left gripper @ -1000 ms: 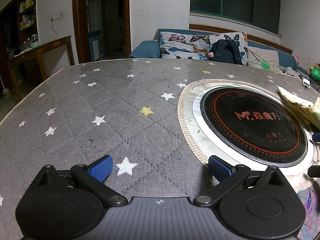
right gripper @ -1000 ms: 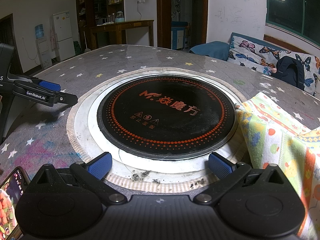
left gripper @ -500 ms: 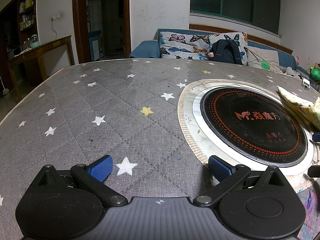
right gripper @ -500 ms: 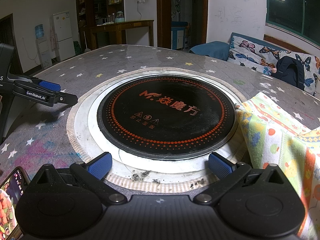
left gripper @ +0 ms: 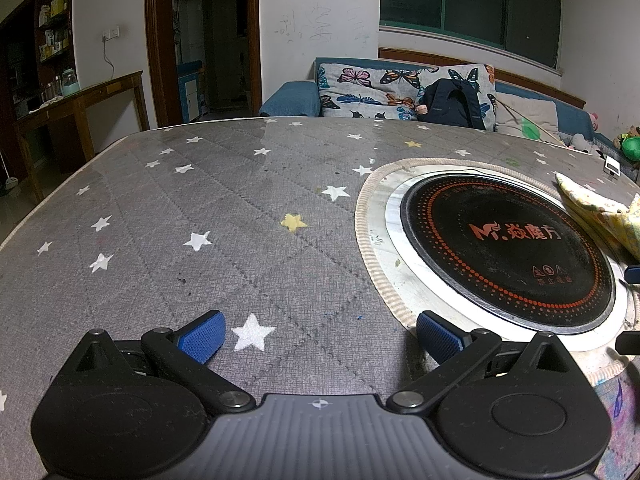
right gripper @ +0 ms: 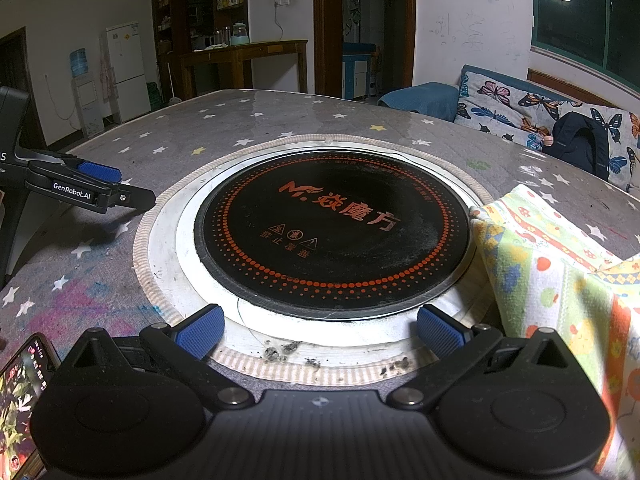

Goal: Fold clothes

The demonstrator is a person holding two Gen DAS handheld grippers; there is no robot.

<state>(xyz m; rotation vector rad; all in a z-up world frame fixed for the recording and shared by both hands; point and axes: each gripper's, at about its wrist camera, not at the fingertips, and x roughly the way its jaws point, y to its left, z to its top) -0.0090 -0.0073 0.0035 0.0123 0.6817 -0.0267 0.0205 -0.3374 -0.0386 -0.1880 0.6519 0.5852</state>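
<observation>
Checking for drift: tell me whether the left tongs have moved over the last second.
No. The left tongs sit open with the same white star between the tips as before.

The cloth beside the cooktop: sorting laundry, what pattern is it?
The cloth is pale yellow-green with small colourful prints and orange-red stripes; right wrist view shows it best.

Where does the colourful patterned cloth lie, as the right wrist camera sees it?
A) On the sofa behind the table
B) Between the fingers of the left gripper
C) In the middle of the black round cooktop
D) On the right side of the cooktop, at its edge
D: the patterned cloth lies to the right of the black cooktop, next to its rim, and neither open gripper holds it.
</observation>
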